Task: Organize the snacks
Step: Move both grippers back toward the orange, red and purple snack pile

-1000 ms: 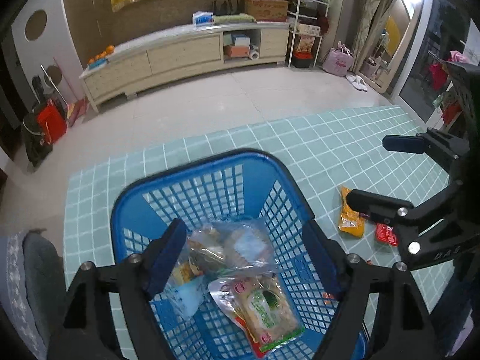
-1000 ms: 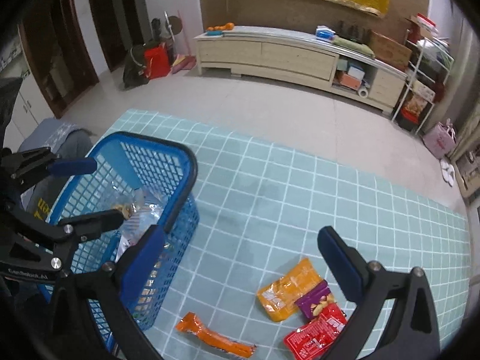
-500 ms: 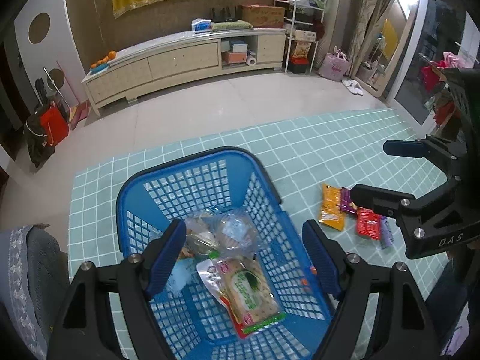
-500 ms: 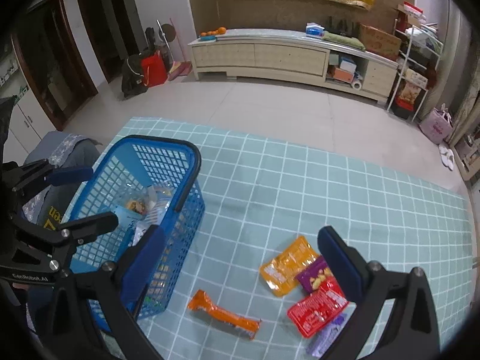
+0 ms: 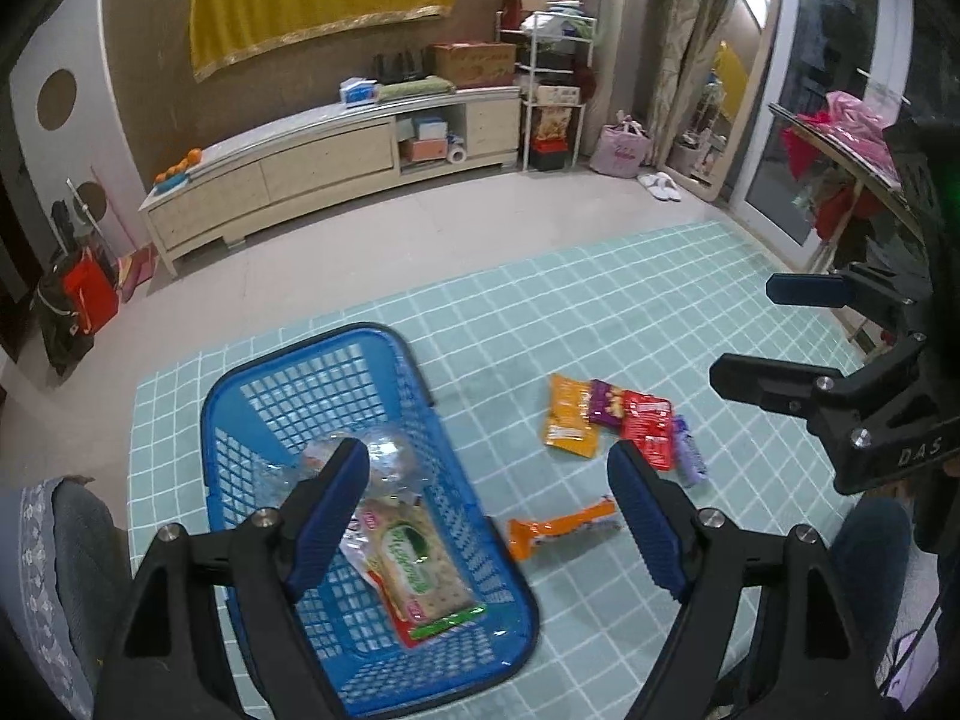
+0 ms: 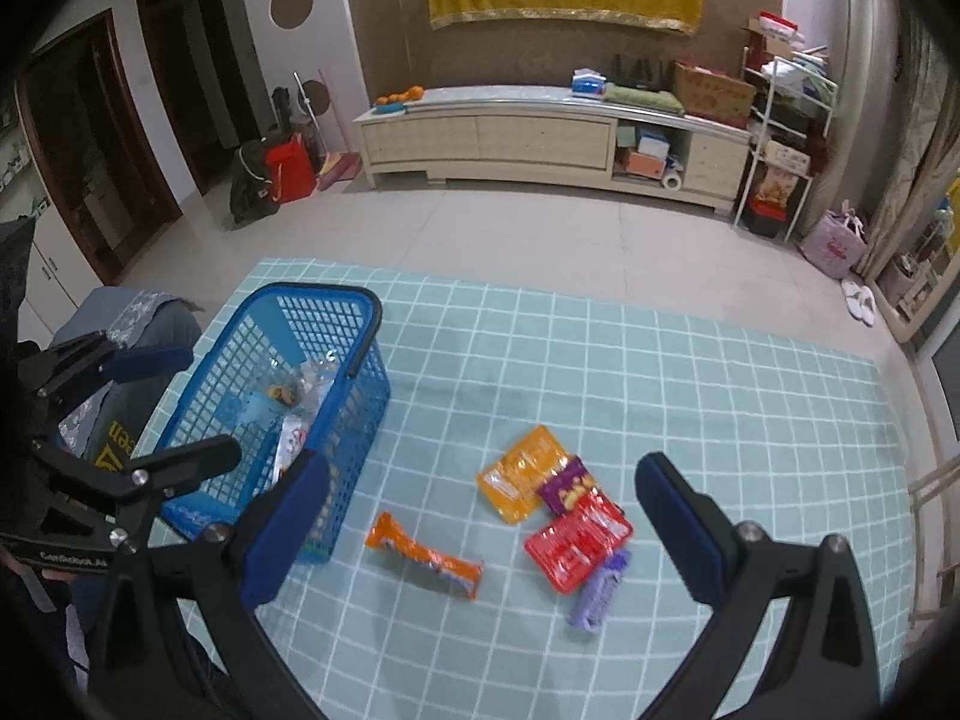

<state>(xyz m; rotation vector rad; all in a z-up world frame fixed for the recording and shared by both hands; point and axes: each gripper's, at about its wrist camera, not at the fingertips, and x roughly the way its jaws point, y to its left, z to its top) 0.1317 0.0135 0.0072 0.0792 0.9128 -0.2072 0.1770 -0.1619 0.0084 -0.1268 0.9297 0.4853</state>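
Observation:
A blue plastic basket (image 5: 264, 396) (image 6: 360, 372) stands on the teal checked mat and holds a green cracker pack (image 5: 420, 564) and clear bags (image 5: 384, 462). On the mat to its right lie a long orange packet (image 5: 558, 531) (image 6: 426, 555), an orange pouch (image 5: 567, 423) (image 6: 519, 471), a purple pouch (image 6: 567, 489), a red pouch (image 5: 648, 426) (image 6: 576, 540) and a lilac packet (image 6: 597, 591). My left gripper (image 5: 486, 516) is open and empty, high above the basket's right side. My right gripper (image 6: 480, 516) is open and empty, high above the loose snacks.
A long beige cabinet (image 6: 540, 138) lines the far wall, with a white shelf rack (image 6: 786, 144) to its right. A grey cushion (image 5: 54, 540) lies left of the basket. Bare tiled floor lies beyond the mat (image 6: 660, 360).
Both grippers have risen and drawn back from the basket, so more of the mat and all the loose snacks show. Both stay open and empty. The basket has not moved.

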